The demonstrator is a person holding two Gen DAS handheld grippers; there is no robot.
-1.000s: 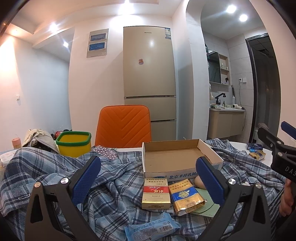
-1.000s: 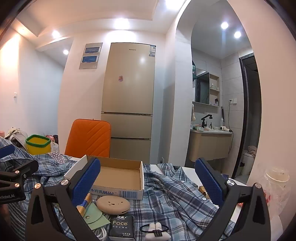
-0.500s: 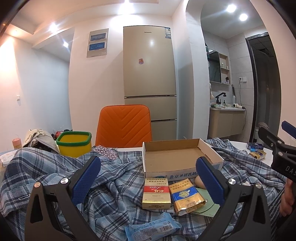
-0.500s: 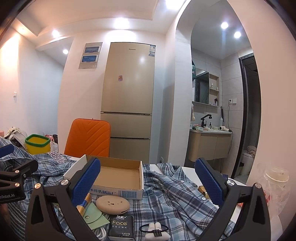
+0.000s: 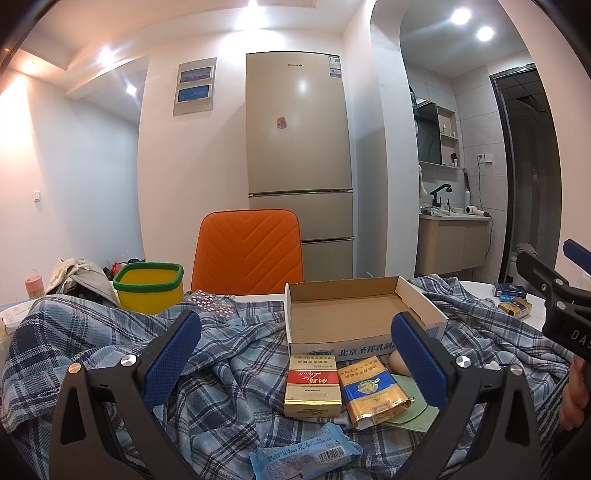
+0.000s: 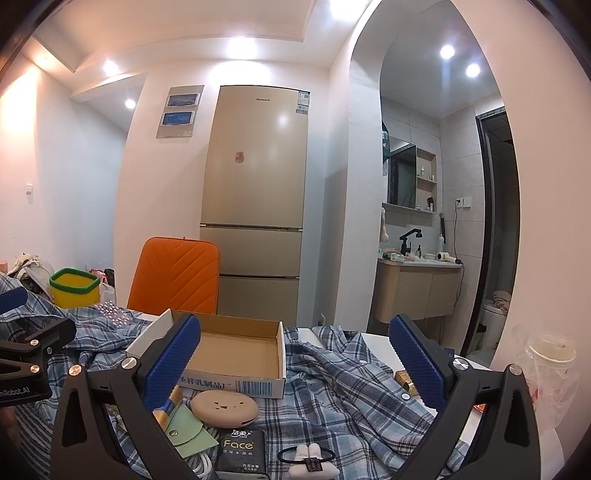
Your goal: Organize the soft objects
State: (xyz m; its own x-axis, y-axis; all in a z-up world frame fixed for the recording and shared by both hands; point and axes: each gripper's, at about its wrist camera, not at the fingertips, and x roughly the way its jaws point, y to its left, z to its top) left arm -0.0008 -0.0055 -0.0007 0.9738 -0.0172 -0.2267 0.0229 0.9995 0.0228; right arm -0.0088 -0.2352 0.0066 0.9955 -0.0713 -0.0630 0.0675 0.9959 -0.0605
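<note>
Both grippers hover with fingers spread and empty: left gripper (image 5: 295, 363), right gripper (image 6: 293, 363). The plaid shirt (image 5: 229, 369) lies crumpled across the desk, directly below both, beneath the empty cardboard box (image 5: 351, 317); neither is clearly nearer.

My 2 feeds are bright and sharp, lit by recessed ceiling spotlights (image 5: 460, 16) that bloom white. Glare patches sit on the fridge door (image 6: 282, 120). Fisheye distortion bends walls at the edges; corners vignette black. Shadows stay soft.
</note>
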